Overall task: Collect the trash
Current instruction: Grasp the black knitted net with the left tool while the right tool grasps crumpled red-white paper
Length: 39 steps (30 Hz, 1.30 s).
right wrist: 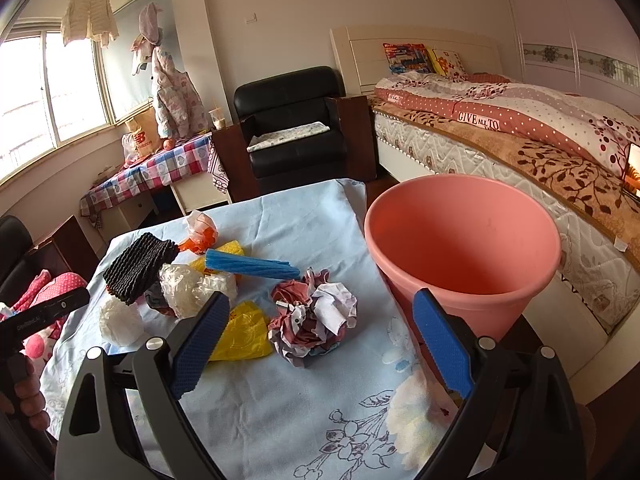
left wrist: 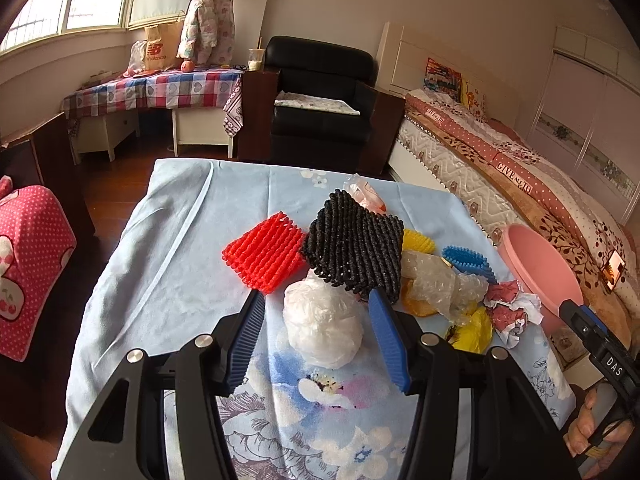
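Observation:
Trash lies on a table with a light blue floral cloth (left wrist: 168, 248). My left gripper (left wrist: 318, 300) is open, its jaws on either side of a white crumpled plastic ball (left wrist: 322, 326), not touching it. Beyond lie a red foam net (left wrist: 264, 256), a black foam net (left wrist: 356, 246), bubble wrap (left wrist: 436, 284), a blue foam net (left wrist: 468, 262) and a yellow bag (left wrist: 474, 330). My right gripper (right wrist: 320, 300) is open and empty, just in front of crumpled paper (right wrist: 316, 316). A pink bucket (right wrist: 464, 248), empty, stands at the table's right edge.
A bed (right wrist: 520, 128) runs along the right, close behind the bucket. A black armchair (left wrist: 320, 96) stands beyond the table's far edge. A pink dotted cushion (left wrist: 28, 264) is at the left. A checked side table (left wrist: 160, 88) stands by the window.

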{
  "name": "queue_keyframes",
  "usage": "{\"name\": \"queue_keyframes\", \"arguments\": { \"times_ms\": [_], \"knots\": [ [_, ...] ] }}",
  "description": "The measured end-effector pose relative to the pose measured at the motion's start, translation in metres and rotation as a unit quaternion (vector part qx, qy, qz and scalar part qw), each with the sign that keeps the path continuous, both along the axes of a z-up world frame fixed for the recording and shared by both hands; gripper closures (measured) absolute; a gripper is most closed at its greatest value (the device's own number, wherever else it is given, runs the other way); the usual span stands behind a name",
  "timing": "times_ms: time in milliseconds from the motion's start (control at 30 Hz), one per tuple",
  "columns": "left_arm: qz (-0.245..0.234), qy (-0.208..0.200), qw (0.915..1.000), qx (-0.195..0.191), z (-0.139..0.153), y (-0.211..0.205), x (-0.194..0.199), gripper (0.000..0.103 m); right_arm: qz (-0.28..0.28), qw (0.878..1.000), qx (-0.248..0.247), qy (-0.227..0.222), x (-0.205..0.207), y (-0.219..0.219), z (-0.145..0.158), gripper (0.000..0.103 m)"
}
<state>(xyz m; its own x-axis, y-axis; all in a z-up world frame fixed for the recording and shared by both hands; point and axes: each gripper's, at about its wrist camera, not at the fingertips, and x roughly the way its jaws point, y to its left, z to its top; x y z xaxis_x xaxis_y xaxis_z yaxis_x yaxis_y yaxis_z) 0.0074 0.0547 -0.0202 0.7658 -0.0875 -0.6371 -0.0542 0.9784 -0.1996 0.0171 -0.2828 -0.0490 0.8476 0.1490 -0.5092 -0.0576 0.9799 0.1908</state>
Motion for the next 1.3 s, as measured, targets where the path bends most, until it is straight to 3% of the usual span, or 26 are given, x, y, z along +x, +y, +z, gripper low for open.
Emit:
{"name": "queue_keyframes", "arguments": {
  "times_ms": [133,400,500,633,667,867,1167,1233,1300],
  "knots": [
    [-0.001,-0.008,0.9994,-0.034,0.003,0.012,0.003,0.049,0.004,1.0,0.002,-0.001,0.005,-0.004,0.0,0.011],
    [-0.006,-0.009,0.9997,-0.023,0.005,0.0,0.042,0.053,0.019,1.0,0.017,0.013,0.014,-0.008,-0.002,0.018],
    [0.002,0.013,0.9996,-0.025,-0.005,-0.001,0.06,0.065,0.024,0.999,0.016,0.014,0.017,-0.007,-0.002,0.019],
    [-0.002,0.028,0.9984,-0.05,-0.014,0.001,0.074,0.092,0.029,0.999,0.014,0.026,0.022,-0.005,-0.008,0.023],
    [-0.003,0.027,0.9984,-0.05,-0.014,0.002,0.075,0.094,0.03,0.999,0.015,0.03,0.023,-0.004,-0.01,0.025],
    [-0.006,0.006,0.9988,-0.048,-0.01,0.007,0.069,0.097,0.03,0.998,0.022,0.055,0.032,-0.005,-0.02,0.032],
    [-0.008,-0.031,0.9974,-0.065,0.013,0.017,0.045,0.097,0.035,0.992,0.062,0.102,0.054,-0.015,-0.03,0.034],
    [-0.01,-0.036,0.9971,-0.066,0.017,0.017,0.041,0.097,0.037,0.991,0.06,0.11,0.056,-0.014,-0.032,0.043],
    [-0.011,-0.039,0.997,-0.066,0.02,0.016,0.037,0.097,0.04,0.989,0.06,0.125,0.058,-0.012,-0.037,0.06]
  ]
}}
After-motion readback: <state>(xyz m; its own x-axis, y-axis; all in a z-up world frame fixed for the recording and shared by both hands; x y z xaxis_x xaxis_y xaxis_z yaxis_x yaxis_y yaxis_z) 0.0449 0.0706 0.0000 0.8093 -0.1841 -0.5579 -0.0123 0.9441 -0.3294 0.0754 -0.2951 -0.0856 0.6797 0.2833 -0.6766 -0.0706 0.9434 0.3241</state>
